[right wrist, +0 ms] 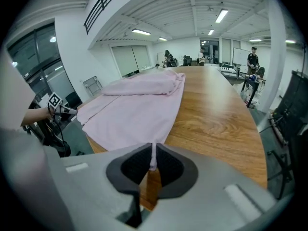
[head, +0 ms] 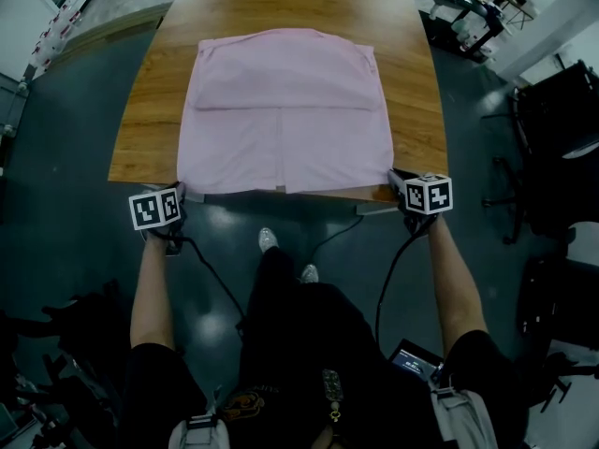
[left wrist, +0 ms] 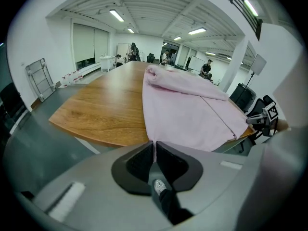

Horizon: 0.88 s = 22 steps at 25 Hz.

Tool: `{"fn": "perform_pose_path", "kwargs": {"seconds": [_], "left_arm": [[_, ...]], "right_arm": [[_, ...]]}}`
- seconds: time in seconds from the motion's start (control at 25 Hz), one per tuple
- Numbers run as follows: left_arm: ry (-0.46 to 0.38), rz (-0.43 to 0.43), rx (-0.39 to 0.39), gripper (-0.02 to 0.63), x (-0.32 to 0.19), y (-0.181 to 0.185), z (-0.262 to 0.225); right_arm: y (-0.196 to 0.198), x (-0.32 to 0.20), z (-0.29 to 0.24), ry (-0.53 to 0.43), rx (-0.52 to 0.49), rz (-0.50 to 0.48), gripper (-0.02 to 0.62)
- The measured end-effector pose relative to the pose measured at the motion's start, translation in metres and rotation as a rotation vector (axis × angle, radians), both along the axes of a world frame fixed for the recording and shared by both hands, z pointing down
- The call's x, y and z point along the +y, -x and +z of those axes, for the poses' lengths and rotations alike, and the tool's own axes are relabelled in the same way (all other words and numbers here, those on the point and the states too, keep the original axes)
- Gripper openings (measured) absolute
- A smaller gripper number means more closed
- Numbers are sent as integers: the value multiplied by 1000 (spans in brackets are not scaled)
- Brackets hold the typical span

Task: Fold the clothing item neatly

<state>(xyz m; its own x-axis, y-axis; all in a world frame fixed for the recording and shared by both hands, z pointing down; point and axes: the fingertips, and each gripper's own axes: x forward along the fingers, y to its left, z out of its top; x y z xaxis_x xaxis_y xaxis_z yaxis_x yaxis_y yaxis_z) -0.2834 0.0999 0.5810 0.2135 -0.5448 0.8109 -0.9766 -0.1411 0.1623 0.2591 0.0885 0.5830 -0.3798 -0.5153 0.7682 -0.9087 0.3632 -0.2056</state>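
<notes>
Pinching the near left corner of the pink garment (head: pixel 285 110), the left tongs (head: pixel 180 193) sit closed at the front edge of the desk (head: pixel 140 129). The left gripper view shows their dark pads nearly together, with only a thin sliver of pink cloth caught between them.

Moving right, the garment lies spread flat across the middle of the wooden desk as a rough square. Its far part looks doubled over into a band, and a straight line runs from that band down to the near hem. The hem lies along the desk's front edge.

At the near right corner, the right tongs (head: pixel 395 181) are closed too. The right gripper view shows a narrow strip of pink cloth standing between the pads, with bare wood just beyond.

The cloth looks thin, light and limp, with no stiffness of its own. It will probably sag in the middle once both corners rise, and the rest may drag or slide on the smooth wood. The two near corners seem the right places to hold, since they keep the hem taut between the tongs. Each bite is small, though, so a corner could slip free under a tug. A deeper hold over the stitched hem, catching every layer there, would likely be safer, with both sides lifted evenly.
</notes>
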Motion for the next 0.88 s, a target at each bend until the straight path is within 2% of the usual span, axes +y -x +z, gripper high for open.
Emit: {"fn": "perform_pose_path", "kwargs": {"seconds": [0.32,0.6,0.88], "left_arm": [[-93,41,50,28,-30,-13,-42],[-199,157,56,29,-99,-33,-90],[-216,259,63,29,-172,-42,-119]], "right_arm": [[5,-23,-31,-70,-53,1,26],[25,-71,-71,-145,-77,-1,26],[38,-139,-117,-212,-99,-1,26]]}}
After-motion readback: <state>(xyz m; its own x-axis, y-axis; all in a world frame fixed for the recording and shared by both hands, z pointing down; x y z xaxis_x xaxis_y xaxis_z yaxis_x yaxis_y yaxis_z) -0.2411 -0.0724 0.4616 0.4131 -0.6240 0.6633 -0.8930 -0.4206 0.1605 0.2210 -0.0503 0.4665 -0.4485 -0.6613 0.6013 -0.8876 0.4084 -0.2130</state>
